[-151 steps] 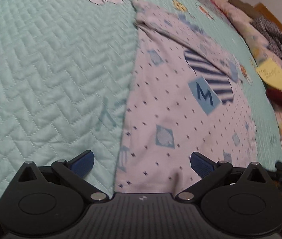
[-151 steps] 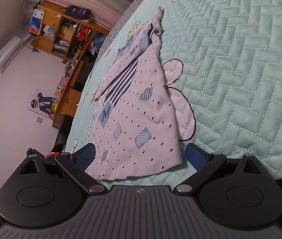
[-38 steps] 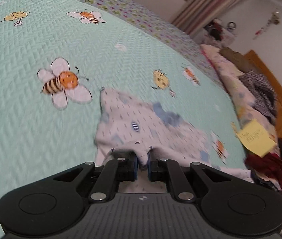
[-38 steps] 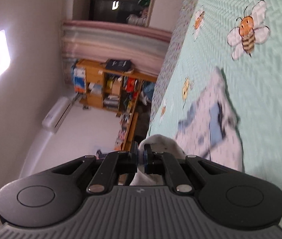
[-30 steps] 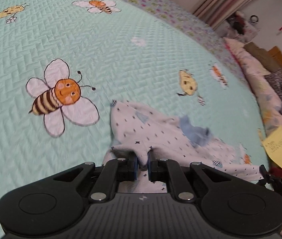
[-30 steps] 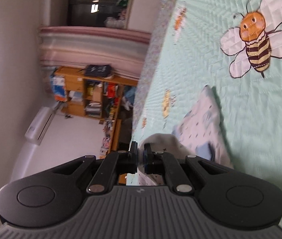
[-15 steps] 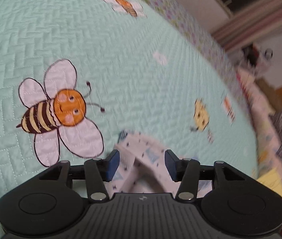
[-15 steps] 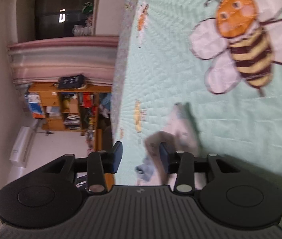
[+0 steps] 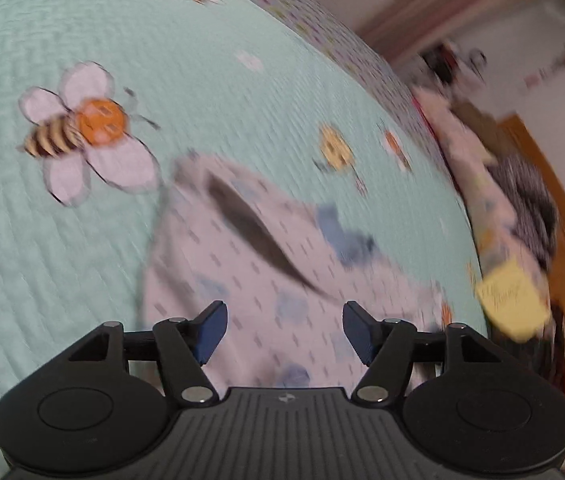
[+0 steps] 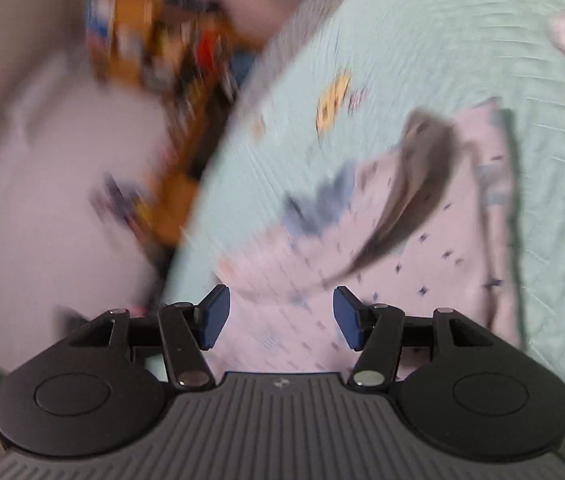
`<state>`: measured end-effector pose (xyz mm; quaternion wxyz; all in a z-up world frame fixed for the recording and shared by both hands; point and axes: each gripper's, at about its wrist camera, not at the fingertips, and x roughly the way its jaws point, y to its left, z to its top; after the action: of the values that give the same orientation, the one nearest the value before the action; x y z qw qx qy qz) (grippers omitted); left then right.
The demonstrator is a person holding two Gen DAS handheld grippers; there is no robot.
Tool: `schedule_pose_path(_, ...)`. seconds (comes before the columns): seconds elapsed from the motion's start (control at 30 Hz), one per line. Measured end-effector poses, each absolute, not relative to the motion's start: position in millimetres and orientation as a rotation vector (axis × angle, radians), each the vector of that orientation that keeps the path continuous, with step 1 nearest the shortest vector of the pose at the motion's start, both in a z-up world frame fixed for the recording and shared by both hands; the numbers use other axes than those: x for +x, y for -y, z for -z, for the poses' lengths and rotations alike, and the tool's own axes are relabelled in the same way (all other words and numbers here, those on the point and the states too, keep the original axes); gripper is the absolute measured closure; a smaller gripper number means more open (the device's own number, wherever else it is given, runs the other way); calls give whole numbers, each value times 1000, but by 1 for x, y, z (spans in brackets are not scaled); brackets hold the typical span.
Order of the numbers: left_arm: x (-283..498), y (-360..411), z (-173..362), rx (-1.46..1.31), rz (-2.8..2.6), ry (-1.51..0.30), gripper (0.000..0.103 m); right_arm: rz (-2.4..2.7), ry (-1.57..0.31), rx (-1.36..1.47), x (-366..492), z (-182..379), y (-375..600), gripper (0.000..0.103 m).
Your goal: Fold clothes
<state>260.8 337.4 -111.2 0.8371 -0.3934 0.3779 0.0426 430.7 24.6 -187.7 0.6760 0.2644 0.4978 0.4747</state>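
Garment lies doubled over on quilt, dark crease across top layer. Left gripper and right gripper both spread wide, holding nothing, just above cloth. Frames blurred; fold apparently laid. Next: smooth or fold again.

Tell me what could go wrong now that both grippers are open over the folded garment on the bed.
1. The top layer of the garment shows a raised, dark gap, so the fold may spring open or set crooked.
2. The left gripper and right gripper hang just above the cloth; a low pass could snag it.
3. Both views are blurred, so edge alignment on the quilt is hard to judge.
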Motion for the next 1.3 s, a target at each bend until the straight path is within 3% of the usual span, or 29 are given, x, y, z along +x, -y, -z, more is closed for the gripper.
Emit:
schedule_pose_path(0.13, 263, -314, 118, -784, -59, -827, 32, -1025, -1181, 532, 448, 190, -64, 43)
schedule_pose_path(0.3, 263, -310, 129, -797, -61, -863, 31, -988, -939, 939, 464, 195, -49, 41)
schedule_pose_path(0.57, 288, -312, 125, -759, -20, -881, 27, -918, -882, 1012, 424, 207, -1, 40)
schedule_pose_path(0.63, 305, -315, 134, -724, -81, -914, 14, -854, -859, 1018, 410, 205, 19, 36)
schedule_pose_path(0.73, 324, -320, 143, -717, -139, -938, 8, -760, -869, 991, 390, 204, 43, 29)
schedule_pose_path(0.93, 291, -307, 116, -732, -101, -866, 8, -757, -825, 1084, 359, 201, 87, 28)
schedule_pose_path(1.3, 218, -297, 129, -868, -137, -884, 7, -836, -984, 925, 327, 191, 100, 27)
